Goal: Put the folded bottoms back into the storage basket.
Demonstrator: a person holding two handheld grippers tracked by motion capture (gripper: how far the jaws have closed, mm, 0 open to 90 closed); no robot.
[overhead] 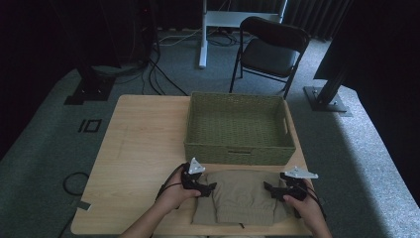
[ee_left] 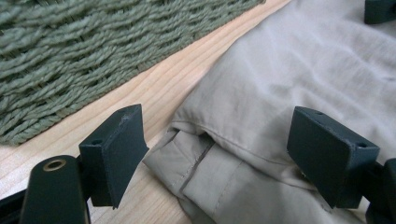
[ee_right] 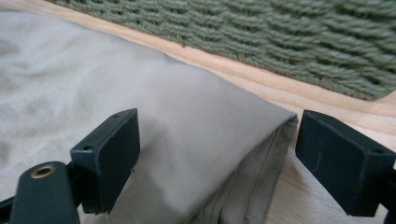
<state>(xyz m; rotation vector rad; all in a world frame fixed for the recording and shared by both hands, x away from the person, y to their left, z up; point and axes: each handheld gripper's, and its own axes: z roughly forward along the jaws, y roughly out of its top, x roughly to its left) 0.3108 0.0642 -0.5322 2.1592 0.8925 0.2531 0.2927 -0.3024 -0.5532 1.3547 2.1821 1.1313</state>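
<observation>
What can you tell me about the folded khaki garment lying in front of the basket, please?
The folded khaki garment looks like thin woven cotton, lightly creased, with stitched seams at its folded edges and a ribbed-looking hem at the near side. It lies flat on the wooden table, just short of the green woven basket. The left gripper and right gripper straddle its two side edges with open jaws, not yet clamping it.

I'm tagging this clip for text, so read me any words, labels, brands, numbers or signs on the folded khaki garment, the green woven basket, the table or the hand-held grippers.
None: no readable text in any view.
Folded khaki garment: plain cloth, no label showing.
Green woven basket: no tag or print.
Wooden table: bare wood grain.
Left hand-held gripper and right hand-held gripper: plain black jaws, unmarked.
</observation>
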